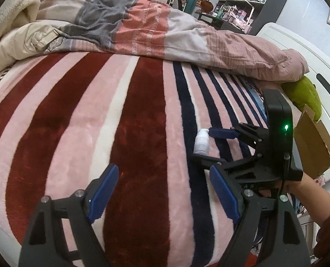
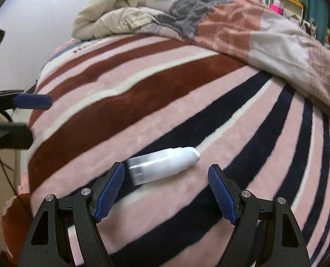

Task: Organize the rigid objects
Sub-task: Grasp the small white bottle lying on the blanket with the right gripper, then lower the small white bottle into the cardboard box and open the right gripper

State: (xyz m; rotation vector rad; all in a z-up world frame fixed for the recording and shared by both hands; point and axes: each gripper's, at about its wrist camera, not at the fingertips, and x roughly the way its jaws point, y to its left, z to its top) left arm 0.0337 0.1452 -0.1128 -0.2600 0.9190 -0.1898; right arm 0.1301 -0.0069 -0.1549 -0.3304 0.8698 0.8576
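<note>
right claw wide open, empty | white bottle lying just ahead between its fingers | left claw open, empty

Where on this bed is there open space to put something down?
The striped blanket is bare from the left claw up to the rumpled duvet. It is tighter on the right, where the right claw flanks the white bottle near the cardboard box.

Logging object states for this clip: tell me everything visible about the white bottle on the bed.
The white bottle is small, apparently plastic, with a clear cap over one end and a rounded, tapering other end. It lies on its side on the striped fleece blanket, slightly blurred. It sits ahead of the open right hand-held gripper, whose jaws straddle it without touching it, as far as the right wrist view shows. The left wrist view shows the same bottle.
</note>
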